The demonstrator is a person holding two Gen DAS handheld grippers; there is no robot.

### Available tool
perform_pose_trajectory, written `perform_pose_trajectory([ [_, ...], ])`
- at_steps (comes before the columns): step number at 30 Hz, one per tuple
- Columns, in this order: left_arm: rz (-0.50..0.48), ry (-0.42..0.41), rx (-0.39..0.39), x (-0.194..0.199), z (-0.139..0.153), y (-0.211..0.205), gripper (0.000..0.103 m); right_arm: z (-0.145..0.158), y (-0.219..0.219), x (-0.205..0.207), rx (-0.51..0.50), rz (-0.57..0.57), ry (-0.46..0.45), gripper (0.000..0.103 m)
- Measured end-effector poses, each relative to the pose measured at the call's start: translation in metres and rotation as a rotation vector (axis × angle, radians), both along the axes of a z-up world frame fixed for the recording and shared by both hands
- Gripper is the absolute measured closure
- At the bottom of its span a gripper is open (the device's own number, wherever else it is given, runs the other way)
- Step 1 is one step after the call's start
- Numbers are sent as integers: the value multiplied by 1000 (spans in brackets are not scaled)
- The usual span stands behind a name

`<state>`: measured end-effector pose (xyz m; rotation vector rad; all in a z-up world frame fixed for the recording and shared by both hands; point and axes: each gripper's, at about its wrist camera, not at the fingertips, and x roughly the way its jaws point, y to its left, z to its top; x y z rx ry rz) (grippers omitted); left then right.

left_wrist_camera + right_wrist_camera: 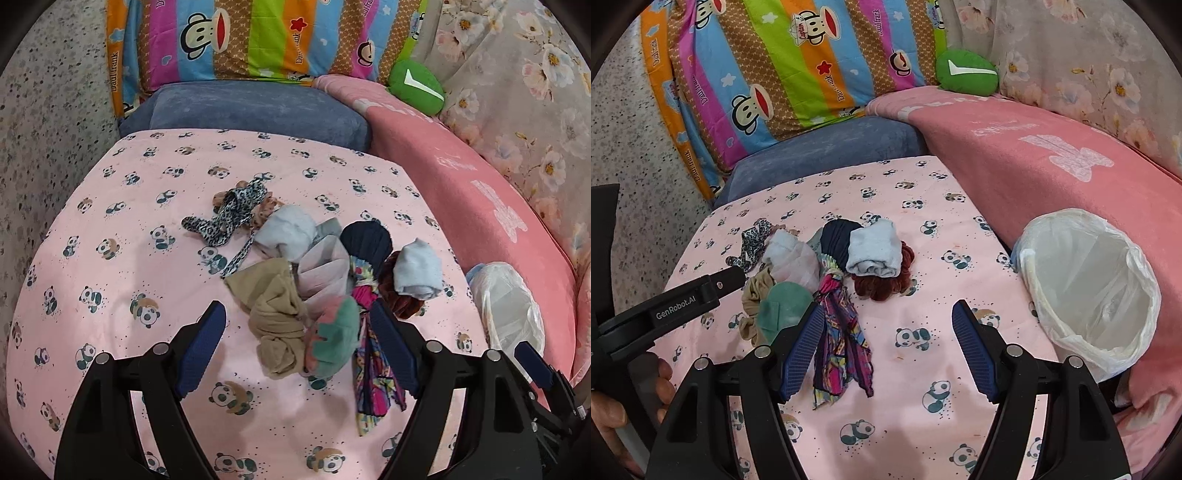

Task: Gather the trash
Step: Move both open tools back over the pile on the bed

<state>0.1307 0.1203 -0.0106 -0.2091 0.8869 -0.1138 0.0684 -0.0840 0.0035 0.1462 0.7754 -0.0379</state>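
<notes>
Cloth pile (314,273) lies at 12 o'clock of spread, empty left tongs (299,347); right tongs (886,350) spread, empty, pile at 11.

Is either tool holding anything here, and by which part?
Nothing is held. Left tool and right tool are both open above the pile of cloth items.

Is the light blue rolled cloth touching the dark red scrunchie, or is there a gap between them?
Touching. In the right wrist view the light blue rolled cloth lies partly on the dark red scrunchie, with no sheet visible between them.
</notes>
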Motion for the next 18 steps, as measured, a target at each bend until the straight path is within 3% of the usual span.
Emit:
perform_pose_trajectory([
  [11, 12, 78, -25, 7, -34, 19, 33, -24, 31, 13, -7, 61, 48, 34],
  [16, 7, 116, -88, 21, -45, 23, 44, -28, 40, 20, 5, 82, 58, 34],
  [18, -7, 125, -113, 26, -48, 23, 58, -30, 45, 23, 8, 94, 62, 34],
])
